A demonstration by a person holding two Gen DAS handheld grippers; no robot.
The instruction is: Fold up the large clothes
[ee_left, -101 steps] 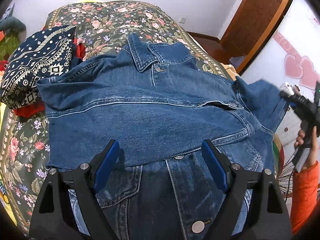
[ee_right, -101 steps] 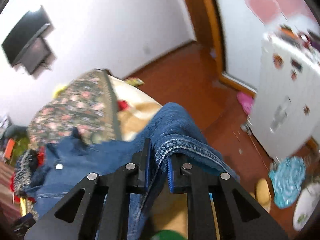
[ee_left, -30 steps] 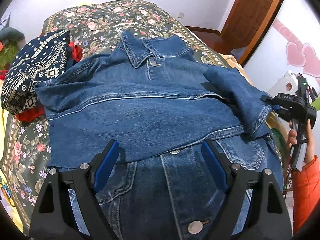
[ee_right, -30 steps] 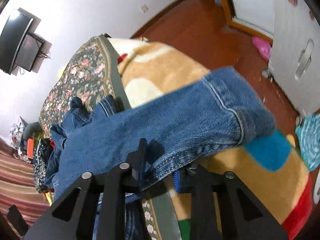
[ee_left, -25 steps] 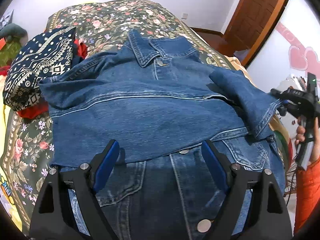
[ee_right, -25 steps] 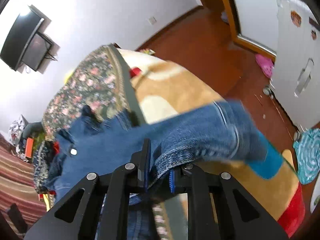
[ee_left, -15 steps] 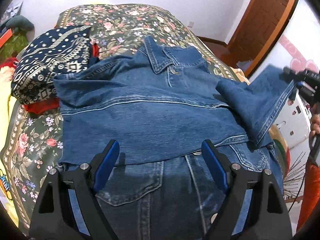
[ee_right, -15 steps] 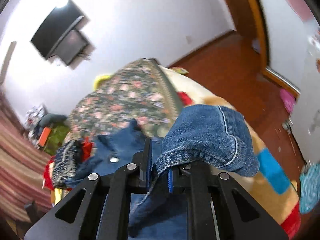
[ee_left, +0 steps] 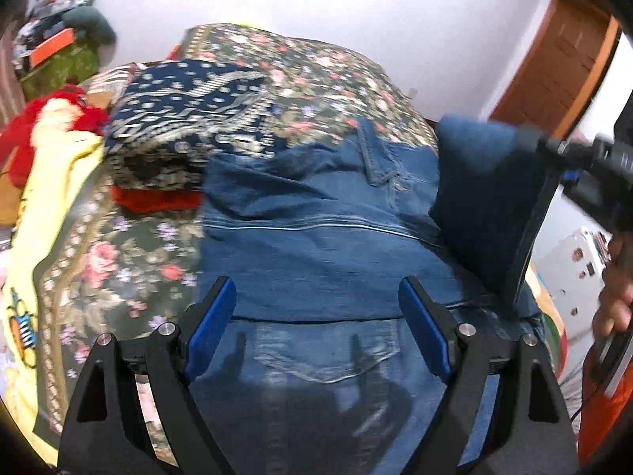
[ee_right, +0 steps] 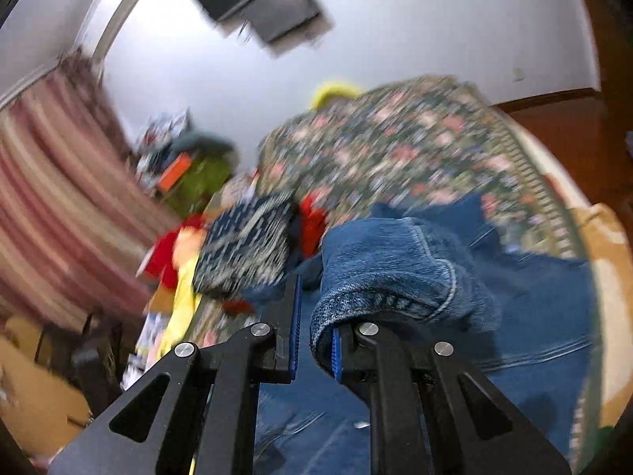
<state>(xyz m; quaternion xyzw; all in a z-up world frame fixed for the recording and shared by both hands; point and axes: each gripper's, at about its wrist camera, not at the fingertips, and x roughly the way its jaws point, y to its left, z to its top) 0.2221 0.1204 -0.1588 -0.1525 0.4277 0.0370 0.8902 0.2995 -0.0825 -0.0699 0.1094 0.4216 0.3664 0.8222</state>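
Note:
A blue denim jacket (ee_left: 316, 253) lies on the floral bed, collar at the far end, one sleeve folded across its chest. My left gripper (ee_left: 316, 316) is open and empty, hovering over the jacket's lower front. My right gripper (ee_right: 314, 340) is shut on the cuff of the jacket's other sleeve (ee_right: 395, 273) and holds it raised above the jacket body. In the left wrist view that sleeve (ee_left: 482, 198) hangs lifted at the right, with the right gripper (ee_left: 554, 150) holding its top edge.
A navy patterned folded garment (ee_left: 186, 122) lies over red cloth (ee_left: 158, 200) at the jacket's left. The floral bedspread (ee_left: 316, 67) extends beyond the collar. A yellow blanket (ee_left: 35, 213) lies along the left edge. A wooden door (ee_left: 565, 55) stands at the right.
My right gripper has lifted the sleeve cuff off the bed's right side and swung it up and inward over the jacket. My left gripper has stayed open, drifting back and left.

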